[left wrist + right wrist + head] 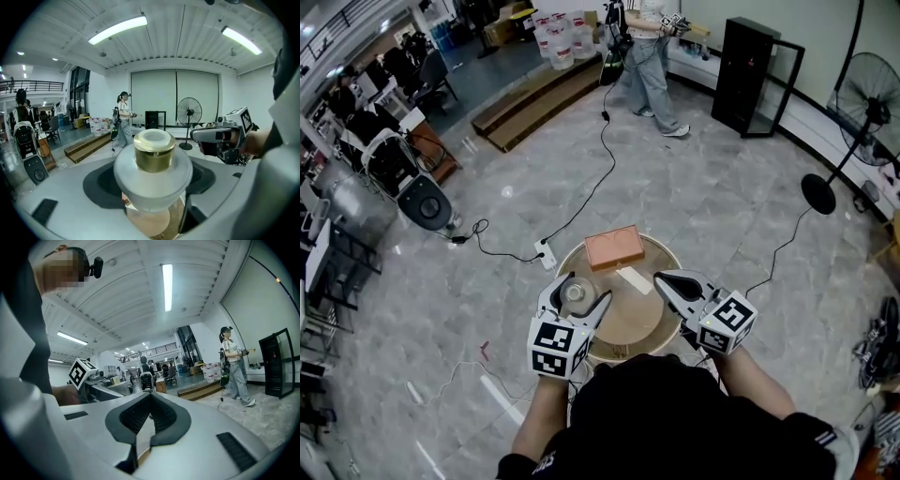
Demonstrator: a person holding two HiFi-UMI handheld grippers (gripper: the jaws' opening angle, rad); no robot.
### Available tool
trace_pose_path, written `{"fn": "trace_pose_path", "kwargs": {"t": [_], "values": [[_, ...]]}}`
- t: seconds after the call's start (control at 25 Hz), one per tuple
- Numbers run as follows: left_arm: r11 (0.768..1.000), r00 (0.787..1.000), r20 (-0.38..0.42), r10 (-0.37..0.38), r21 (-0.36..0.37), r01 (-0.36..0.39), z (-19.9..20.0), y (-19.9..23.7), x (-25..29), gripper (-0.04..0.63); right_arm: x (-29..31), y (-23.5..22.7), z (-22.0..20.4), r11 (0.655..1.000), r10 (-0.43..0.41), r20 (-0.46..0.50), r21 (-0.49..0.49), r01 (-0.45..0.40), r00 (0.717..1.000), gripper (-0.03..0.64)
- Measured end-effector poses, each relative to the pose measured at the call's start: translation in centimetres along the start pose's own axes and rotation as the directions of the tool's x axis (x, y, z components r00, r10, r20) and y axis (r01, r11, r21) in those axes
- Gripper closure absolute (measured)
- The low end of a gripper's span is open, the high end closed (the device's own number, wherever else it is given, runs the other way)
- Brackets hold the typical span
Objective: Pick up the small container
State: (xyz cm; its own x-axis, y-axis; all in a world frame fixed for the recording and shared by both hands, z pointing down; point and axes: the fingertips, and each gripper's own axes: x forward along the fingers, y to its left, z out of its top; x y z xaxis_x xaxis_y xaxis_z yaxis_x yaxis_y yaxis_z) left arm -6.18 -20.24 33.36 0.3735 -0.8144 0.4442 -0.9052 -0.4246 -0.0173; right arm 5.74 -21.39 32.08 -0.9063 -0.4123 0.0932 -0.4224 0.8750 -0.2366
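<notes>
The left gripper (577,298) was recorded with its fingers pinched on the small container (153,161), a frosted jar with a gold lid, held over the left part of the round bench (633,323). A brown box (614,247) was noted at the bench's far rim. The right gripper (664,279) was seen over the bench's right side, its fingers pressed together on nothing.

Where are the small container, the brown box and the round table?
small container (154,157): left gripper view, on its gold band.
brown box (615,247): head view, on its top face.
round table (630,317): head view, on its bare top.
</notes>
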Motion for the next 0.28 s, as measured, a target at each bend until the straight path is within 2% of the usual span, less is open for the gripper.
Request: {"fn": "trace_pose_path", "kwargs": {"t": [0.28], "values": [[1.0, 1.0, 0.003, 0.01, -0.006, -0.01, 0.5, 1.4, 0.8, 0.249, 1.3, -0.5, 0.4, 1.0, 0.02, -0.007, -0.019, -0.021, 1.0, 0.606]]}}
